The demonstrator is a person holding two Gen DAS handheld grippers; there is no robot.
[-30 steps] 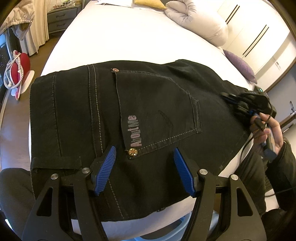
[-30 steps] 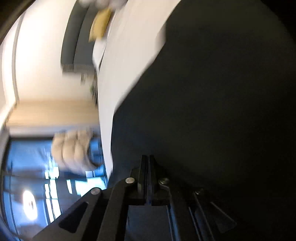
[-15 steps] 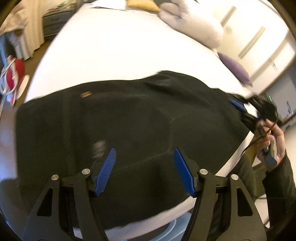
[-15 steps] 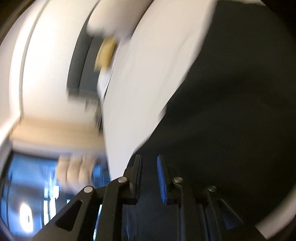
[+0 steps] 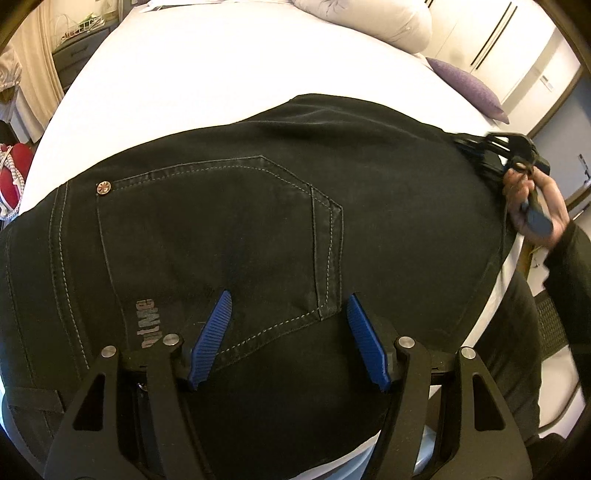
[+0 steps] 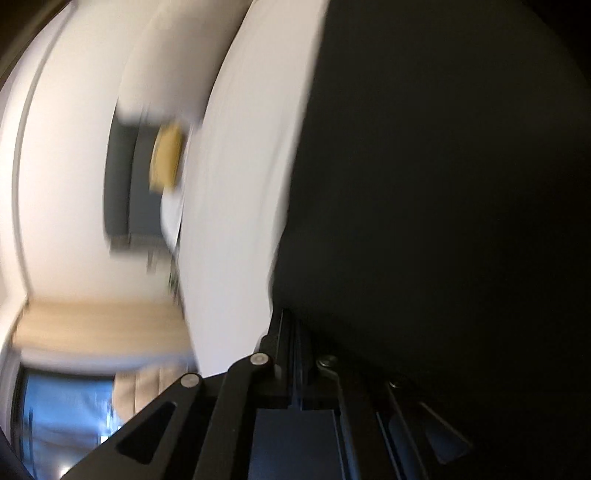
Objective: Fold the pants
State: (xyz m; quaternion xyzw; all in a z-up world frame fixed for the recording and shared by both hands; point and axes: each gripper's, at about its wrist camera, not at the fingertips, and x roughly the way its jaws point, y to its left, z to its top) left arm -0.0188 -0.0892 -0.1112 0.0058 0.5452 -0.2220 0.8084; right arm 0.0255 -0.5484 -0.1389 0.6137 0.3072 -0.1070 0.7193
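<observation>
The black denim pants with pale contrast stitching [image 5: 229,236] lie spread flat across the near part of a white-sheeted bed [image 5: 207,74], back side up, so that a stitched back pocket [image 5: 221,229] with a copper rivet [image 5: 103,187] at its corner and a small grey printed logo [image 5: 149,323] faces the left wrist camera; the cloth runs from the left edge of that view to the right edge of the bed. The left claw [image 5: 288,332] hovers just above the pocket's lower edge, its ribbed blue pads [image 5: 212,330] standing well apart with only the flat fabric below them and nothing gripped. At the far right edge of the pants the right claw [image 5: 476,147] is held by a hand [image 5: 532,199] in a dark sleeve; in its own blurred view the right claw [image 6: 295,332] has its jaws pressed together, right at the border between dark cloth and white sheet, and whether fabric is pinched between them cannot be told. Beyond the pants, a plump white pillow [image 5: 369,18] and a purple cushion [image 5: 465,86] rest at the far side of the bed, a white wardrobe with dark handles [image 5: 509,44] stands behind them, and a red object [image 5: 14,173] sits off the bed at the left
</observation>
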